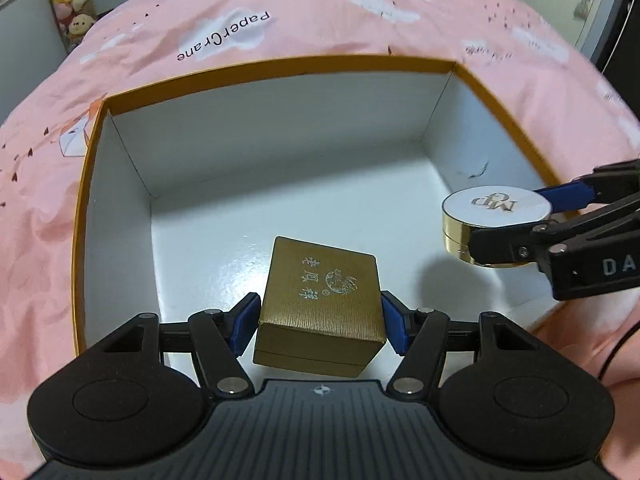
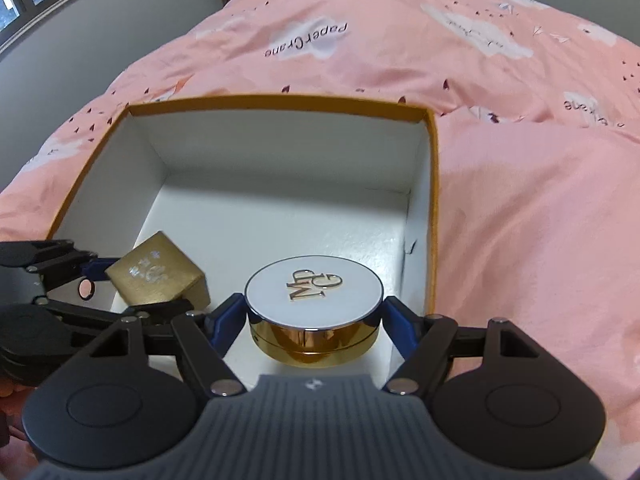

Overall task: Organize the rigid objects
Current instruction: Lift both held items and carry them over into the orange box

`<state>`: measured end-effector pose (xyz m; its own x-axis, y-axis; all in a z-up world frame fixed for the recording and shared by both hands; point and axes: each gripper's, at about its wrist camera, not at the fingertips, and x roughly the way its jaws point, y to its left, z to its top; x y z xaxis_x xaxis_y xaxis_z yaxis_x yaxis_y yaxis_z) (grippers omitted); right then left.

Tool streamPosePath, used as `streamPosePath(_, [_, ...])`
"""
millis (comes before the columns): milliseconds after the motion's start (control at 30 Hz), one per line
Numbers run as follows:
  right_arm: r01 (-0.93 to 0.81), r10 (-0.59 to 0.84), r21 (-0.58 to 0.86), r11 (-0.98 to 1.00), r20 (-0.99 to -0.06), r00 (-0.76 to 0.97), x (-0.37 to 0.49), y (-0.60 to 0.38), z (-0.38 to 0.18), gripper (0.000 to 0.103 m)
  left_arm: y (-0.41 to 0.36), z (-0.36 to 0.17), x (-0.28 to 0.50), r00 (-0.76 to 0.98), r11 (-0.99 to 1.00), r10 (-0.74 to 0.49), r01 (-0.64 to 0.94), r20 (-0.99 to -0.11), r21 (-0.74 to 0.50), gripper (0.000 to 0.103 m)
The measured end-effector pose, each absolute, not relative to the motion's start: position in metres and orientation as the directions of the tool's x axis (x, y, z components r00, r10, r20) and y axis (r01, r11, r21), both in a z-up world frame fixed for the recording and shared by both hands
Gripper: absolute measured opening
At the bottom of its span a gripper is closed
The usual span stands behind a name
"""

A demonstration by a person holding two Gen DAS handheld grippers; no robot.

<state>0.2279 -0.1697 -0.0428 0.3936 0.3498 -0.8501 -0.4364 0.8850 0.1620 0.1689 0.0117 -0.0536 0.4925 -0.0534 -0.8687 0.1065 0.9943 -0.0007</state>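
Gold box (image 1: 320,304) ribbed matt paper; compact (image 2: 314,312) glossy metal w/ smooth white lid

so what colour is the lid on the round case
White, with a gold monogram, on the round case; clearest in the right wrist view.

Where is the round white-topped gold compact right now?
The round white-topped gold compact is clamped in the right gripper above the open white-lined box, near its right wall, right of the gold cardboard cube.

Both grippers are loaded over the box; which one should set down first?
Probably left: the left gripper holds the gold cube box low over bare floor of the open box; the right gripper carries the round compact beside the wall.
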Motion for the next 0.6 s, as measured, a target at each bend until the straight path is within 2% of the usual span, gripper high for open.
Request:
streamPosePath(100, [-0.448,0.349,0.159,0.880,-0.856,0.381,0.231,-0.164,-0.047,0.073,0.009,-0.055,0.171,0.495,0.992,-0.005,0.110,-0.869,0.058,0.073])
streamPosePath(433, [-0.470,0.363,0.172,0.866,-0.862,0.354,0.229,-0.154,-0.049,0.073,0.013,-0.063,0.184,0.423,0.997,-0.012,0.069,-0.906,0.019,0.074])
streamPosePath(500, [-0.472,0.363,0.172,0.865,-0.863,0.352,0.228,-0.153,-0.049,0.073,0.015,-0.063,0.185,0.417,0.998,-0.031,0.065,-0.909,-0.004,0.081])
streamPosePath(600, [-0.471,0.359,0.168,0.866,-0.865,0.351,0.227,-0.154,-0.049,0.074,0.019,-0.061,0.185,0.427,0.999,-0.038,0.052,-0.903,-0.017,0.084])
